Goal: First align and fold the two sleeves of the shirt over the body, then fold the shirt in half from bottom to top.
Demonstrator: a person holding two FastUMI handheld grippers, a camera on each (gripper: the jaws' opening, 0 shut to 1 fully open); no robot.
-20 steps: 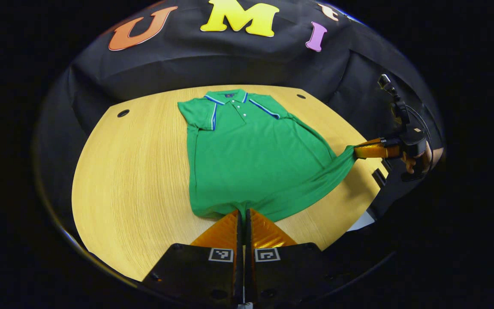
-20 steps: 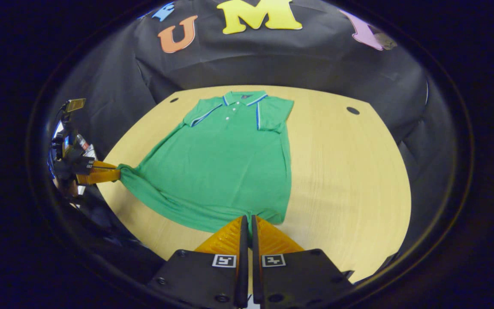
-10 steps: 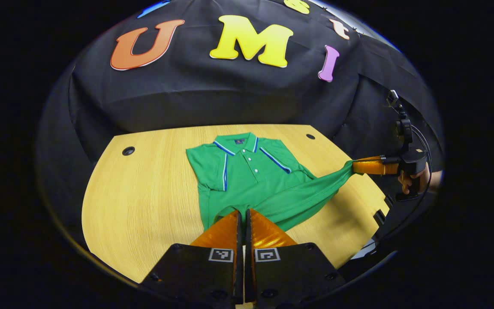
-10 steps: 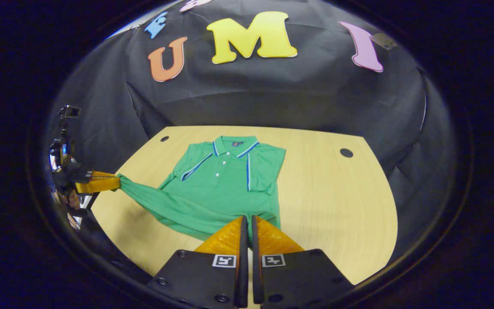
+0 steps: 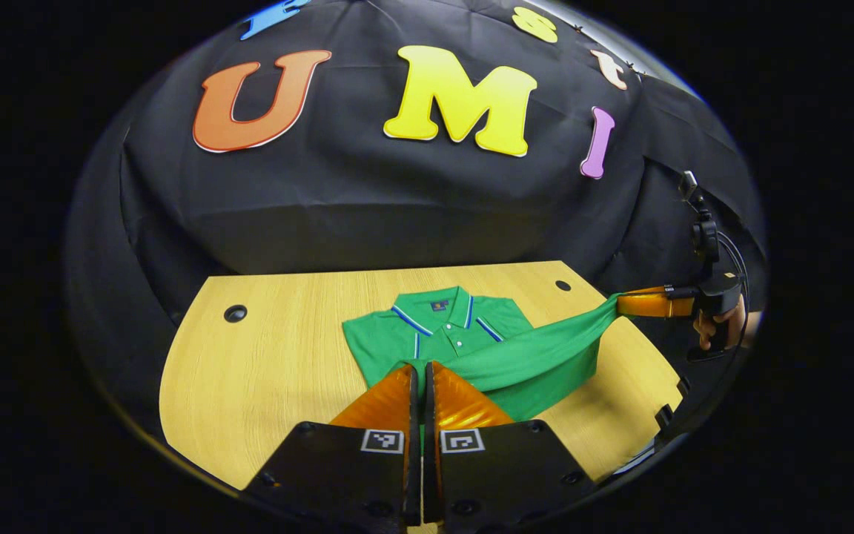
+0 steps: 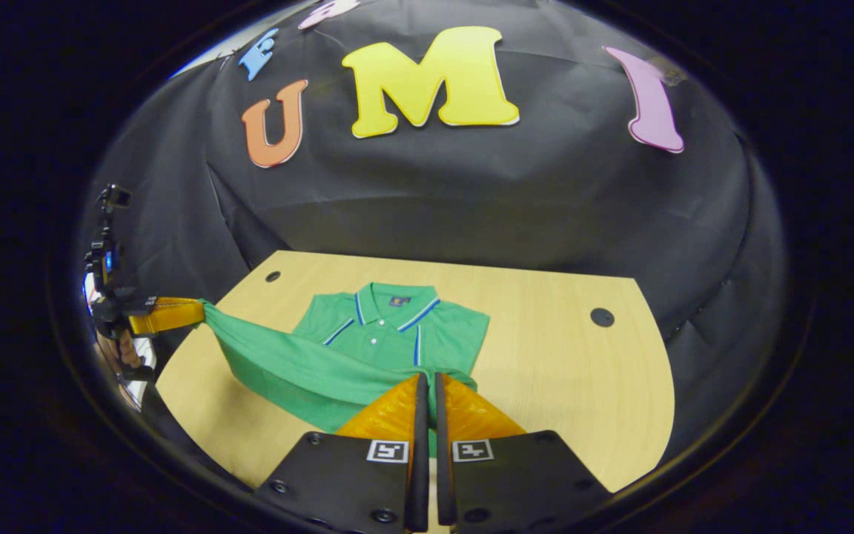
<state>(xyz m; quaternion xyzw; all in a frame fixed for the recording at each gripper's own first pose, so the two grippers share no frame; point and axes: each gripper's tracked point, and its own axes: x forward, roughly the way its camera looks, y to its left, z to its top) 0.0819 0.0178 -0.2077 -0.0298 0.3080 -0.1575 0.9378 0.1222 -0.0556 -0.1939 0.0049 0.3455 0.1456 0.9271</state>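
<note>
A green polo shirt [image 5: 442, 334] [image 6: 390, 326] lies collar-up at the far side of the wooden table [image 5: 271, 356] [image 6: 560, 371]. Both short sleeves lie folded in over the chest. Its lower half is raised off the table, with the hem stretched taut between my two grippers. In the left gripper view my left gripper [image 5: 418, 367] is shut on one hem corner, and my right gripper [image 5: 620, 304] holds the other corner at far right, a hand [image 5: 716, 326] behind it. In the right gripper view my right gripper [image 6: 428, 377] pinches its corner, and the left gripper [image 6: 201, 311] appears at far left.
Two round cable holes [image 5: 235, 313] [image 5: 563, 285] sit near the table's far corners. Black cloth hangs close behind the table's far edge. Bare wood lies on both sides of the shirt [image 6: 590, 386].
Both grippers have lifted the hem and carried it forward toward the collar. Less of the shirt body shows now, and the raised hem hangs over the lower half.
</note>
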